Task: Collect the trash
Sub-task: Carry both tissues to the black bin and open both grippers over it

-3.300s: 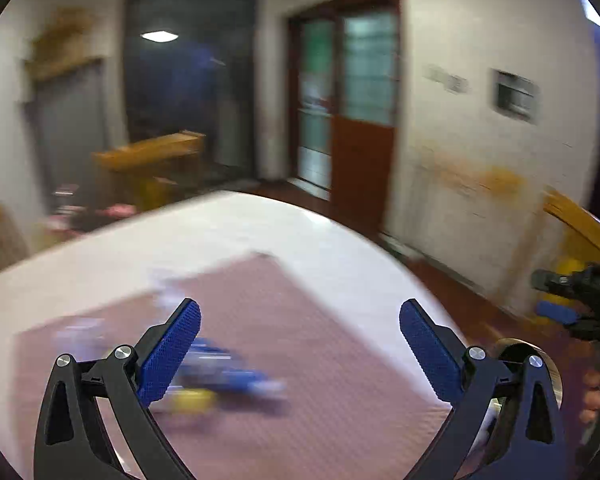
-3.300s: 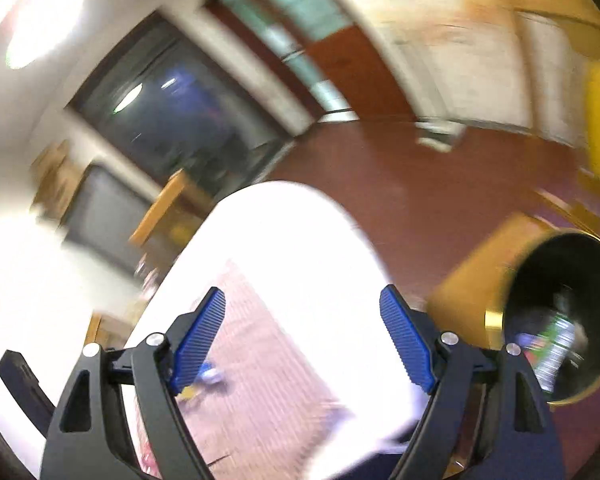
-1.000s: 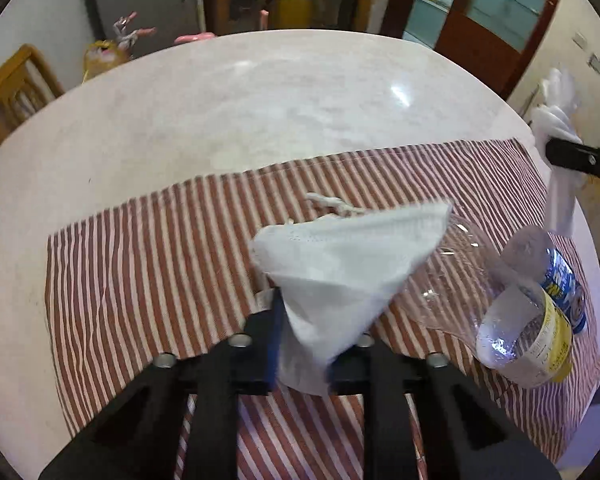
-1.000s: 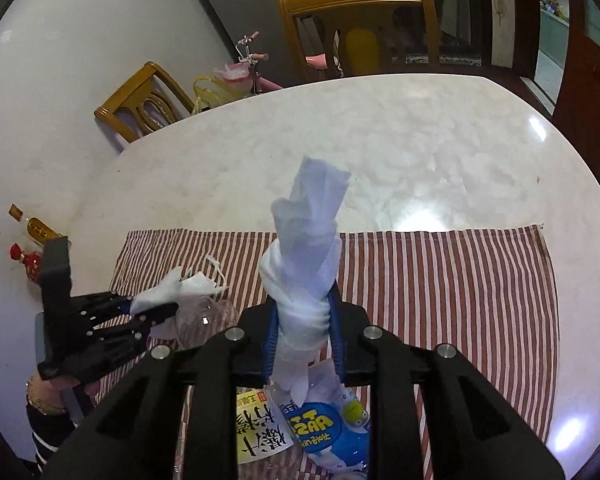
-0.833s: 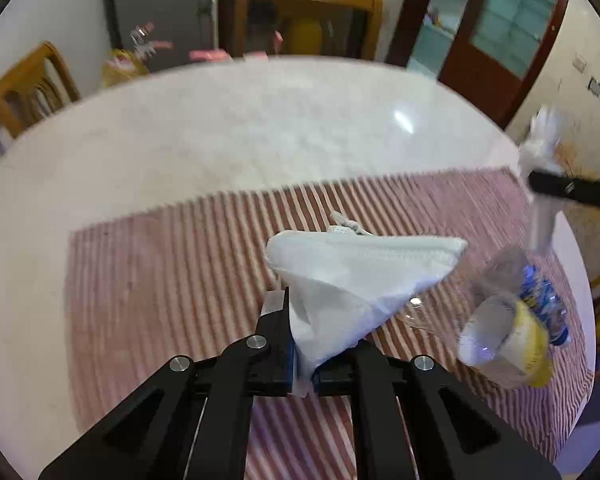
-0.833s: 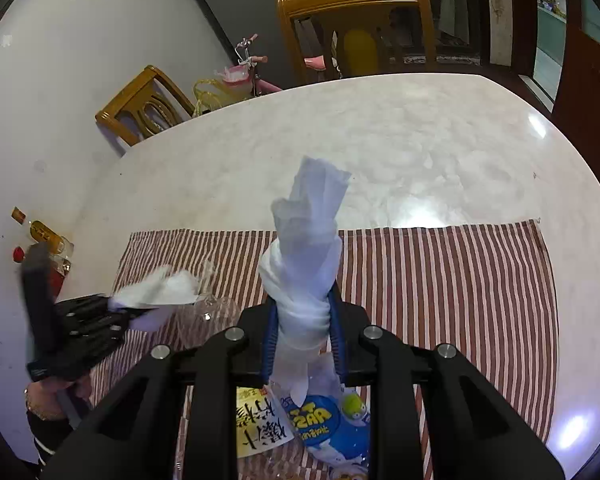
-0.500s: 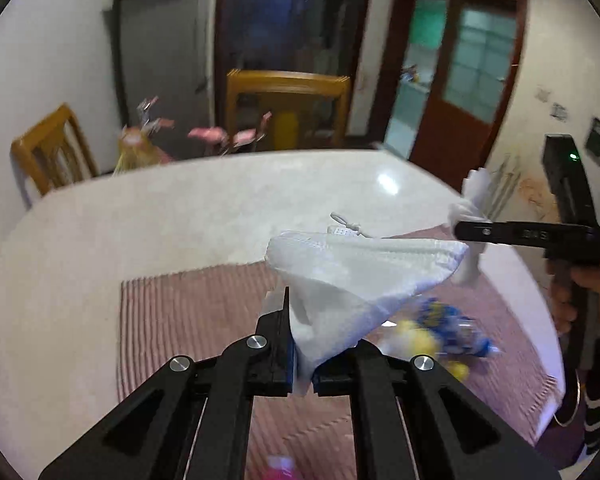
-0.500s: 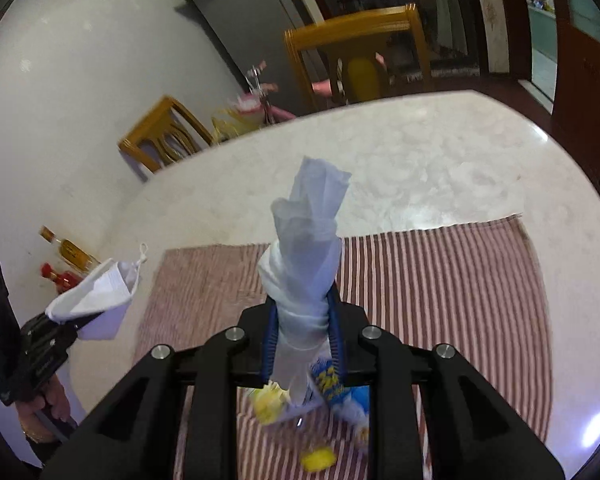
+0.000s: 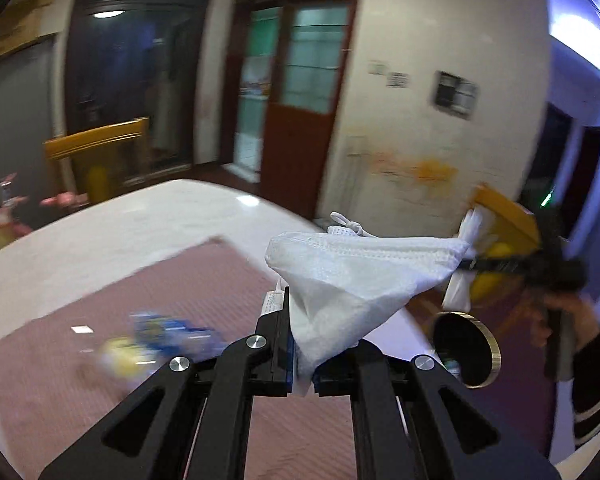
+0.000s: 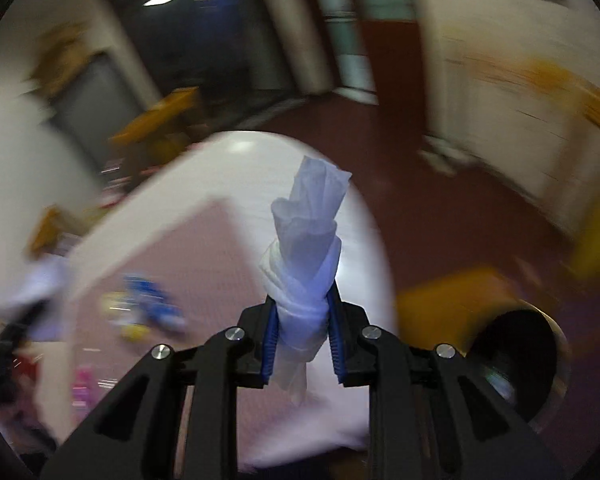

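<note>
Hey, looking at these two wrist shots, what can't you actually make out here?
- Left wrist view: the bottle on the striped mat is motion-blurred; its label is unreadable.
- Left wrist view: the face mask covers the left gripper pads.
- Right wrist view: the bin interior is dark, blurred and partly behind the right gripper; its contents are unclear.

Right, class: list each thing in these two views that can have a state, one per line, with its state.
left gripper: shut on the face mask
face mask: crumpled, held above the table
right gripper: shut on the tissue
tissue: twisted, sticking up
plastic bottle: lying on the striped cloth
bin: open, beside the table
</note>
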The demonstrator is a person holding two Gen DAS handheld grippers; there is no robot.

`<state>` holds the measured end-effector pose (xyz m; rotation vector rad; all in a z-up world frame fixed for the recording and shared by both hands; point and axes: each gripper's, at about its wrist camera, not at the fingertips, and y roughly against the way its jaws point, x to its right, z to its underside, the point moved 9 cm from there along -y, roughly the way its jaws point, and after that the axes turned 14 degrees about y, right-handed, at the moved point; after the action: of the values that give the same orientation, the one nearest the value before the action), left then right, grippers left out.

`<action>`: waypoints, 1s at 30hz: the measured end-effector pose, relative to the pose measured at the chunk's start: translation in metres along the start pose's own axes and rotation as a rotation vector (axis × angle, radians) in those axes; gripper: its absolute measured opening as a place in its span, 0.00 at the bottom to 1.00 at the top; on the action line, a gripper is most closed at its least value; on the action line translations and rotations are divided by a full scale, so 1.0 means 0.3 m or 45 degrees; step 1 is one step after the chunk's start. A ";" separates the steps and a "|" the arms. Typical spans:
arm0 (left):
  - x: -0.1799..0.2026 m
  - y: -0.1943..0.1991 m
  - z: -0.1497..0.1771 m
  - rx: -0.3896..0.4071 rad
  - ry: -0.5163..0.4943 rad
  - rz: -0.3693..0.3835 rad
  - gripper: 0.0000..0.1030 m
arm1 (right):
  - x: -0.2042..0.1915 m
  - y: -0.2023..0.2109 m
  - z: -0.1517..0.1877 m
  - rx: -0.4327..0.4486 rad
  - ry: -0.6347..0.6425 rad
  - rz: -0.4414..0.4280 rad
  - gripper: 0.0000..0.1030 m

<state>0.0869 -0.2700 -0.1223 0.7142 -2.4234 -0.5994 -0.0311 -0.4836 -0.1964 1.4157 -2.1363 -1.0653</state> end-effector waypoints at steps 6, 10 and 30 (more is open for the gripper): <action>0.333 -0.113 0.148 -0.125 -0.135 0.160 0.06 | 0.383 -0.052 0.310 -0.158 -0.232 0.230 0.22; 0.485 -0.169 0.222 -0.198 -0.232 0.207 0.06 | 0.560 -0.146 0.470 -0.239 -0.367 0.296 0.23; 1.029 -0.899 0.754 -0.864 -0.464 0.405 0.07 | 1.024 0.212 0.648 -0.012 -0.828 0.568 0.81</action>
<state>-0.1736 -0.6010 -0.3266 -0.0684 -2.3297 -1.4045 -0.3300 -0.6700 -0.3063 0.5556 -2.6918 -1.4692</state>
